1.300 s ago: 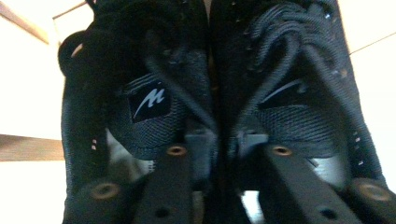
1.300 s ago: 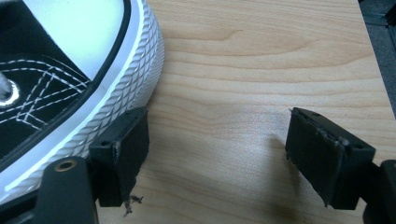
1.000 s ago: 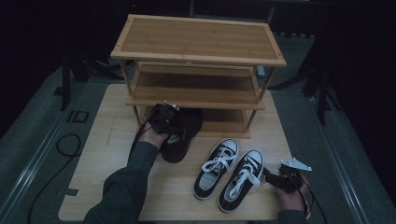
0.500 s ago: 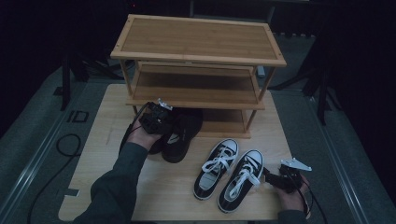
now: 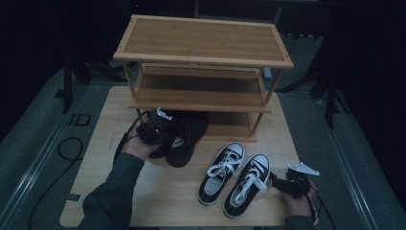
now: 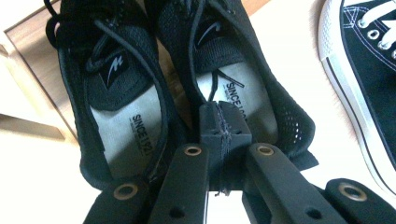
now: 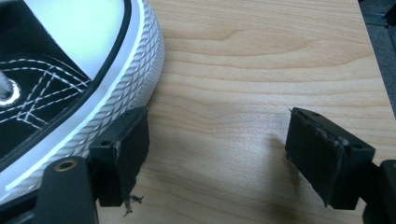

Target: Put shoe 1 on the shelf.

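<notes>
Just in front of the wooden shoe rack (image 5: 201, 62), the left gripper (image 6: 219, 126) has its jaws pressed together after closing, pinching the adjoining inner collars of the pair of black mesh shoes (image 6: 140, 93), whose toes point under the lowest shelf. Meanwhile the right gripper (image 7: 217, 154) rests on the wooden board (image 7: 243, 60) with jaws spread, one pad touching the rubber sole of the nearer black-and-white sneaker (image 7: 70, 70).

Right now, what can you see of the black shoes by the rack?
The black shoes are a mesh pair with black laces and grey insoles printed "SINCE". They lie side by side on the wooden board, toes under the rack's lowest shelf. The left tool has just closed, shut on their two inner collars together.
</notes>
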`<state>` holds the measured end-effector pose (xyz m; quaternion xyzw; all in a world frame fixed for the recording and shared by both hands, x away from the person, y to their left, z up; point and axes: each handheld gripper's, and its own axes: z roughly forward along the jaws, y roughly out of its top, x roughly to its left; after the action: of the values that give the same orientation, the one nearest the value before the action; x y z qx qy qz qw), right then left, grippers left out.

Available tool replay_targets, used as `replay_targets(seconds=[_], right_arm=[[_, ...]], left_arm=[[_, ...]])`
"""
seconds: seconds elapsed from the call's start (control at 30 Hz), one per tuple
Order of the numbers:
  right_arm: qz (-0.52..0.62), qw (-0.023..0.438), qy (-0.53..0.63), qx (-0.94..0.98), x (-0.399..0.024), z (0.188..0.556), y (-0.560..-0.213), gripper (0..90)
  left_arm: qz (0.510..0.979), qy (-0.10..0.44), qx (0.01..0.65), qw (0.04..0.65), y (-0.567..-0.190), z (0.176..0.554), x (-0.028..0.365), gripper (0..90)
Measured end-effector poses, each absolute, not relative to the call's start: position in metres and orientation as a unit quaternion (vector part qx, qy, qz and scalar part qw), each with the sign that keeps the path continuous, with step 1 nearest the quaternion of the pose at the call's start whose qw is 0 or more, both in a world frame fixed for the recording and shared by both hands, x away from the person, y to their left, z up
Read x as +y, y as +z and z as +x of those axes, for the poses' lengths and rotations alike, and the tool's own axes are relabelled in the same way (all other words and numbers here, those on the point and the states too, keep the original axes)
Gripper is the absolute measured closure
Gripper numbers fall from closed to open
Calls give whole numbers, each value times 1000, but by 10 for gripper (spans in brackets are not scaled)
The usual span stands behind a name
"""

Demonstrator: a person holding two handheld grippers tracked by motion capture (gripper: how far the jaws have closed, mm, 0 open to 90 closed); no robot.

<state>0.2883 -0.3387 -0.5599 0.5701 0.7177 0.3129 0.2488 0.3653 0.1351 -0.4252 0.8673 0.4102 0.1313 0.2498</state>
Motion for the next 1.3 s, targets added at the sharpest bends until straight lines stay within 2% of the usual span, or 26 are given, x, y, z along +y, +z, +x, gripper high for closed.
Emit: replay_targets(seconds=[0.47,0.8,1.3], right_arm=[[570,249,313,718,-339,288,-560,214],[571,249,313,717,-339,288,-560,214],[570,249,313,718,-339,288,-560,214]], left_arm=[[871,104,414,244,-440,356,146,895],[874,111,413,229,-457,348,150,897],[888,91,393,221,-492,341,138,898]])
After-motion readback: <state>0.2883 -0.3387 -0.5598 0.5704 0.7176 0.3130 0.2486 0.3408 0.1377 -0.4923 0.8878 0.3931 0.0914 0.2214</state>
